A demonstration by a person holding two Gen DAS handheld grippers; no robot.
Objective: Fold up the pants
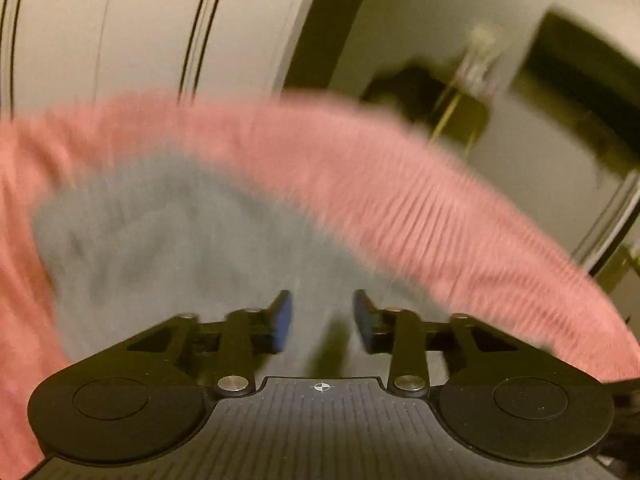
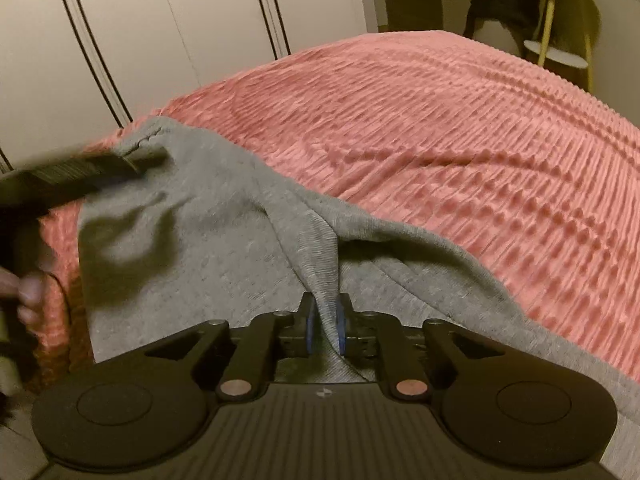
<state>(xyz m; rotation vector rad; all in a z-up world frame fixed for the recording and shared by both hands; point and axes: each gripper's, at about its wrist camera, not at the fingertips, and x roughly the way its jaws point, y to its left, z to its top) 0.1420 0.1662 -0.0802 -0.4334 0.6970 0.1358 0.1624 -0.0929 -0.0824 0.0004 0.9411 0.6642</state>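
Pants (image 2: pixel 208 240) lie spread on the pink bed (image 2: pixel 460 140), running away from both tools. Right tool (image 2: pixel 325 326) pinches a raised fold at the near edge; left tool (image 1: pixel 322 318) hovers open just above the fabric, holding nothing.

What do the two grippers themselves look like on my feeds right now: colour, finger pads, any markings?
Both match: matte black bodies with a ribbed top plate, two round black discs at the sides and linkage arms to blue-padded fingers. The left gripper has silver pivot bolts and a small white crosshair mark on its plate. The right gripper has coppery bolts and a small white logo. No cables or sleeves show.
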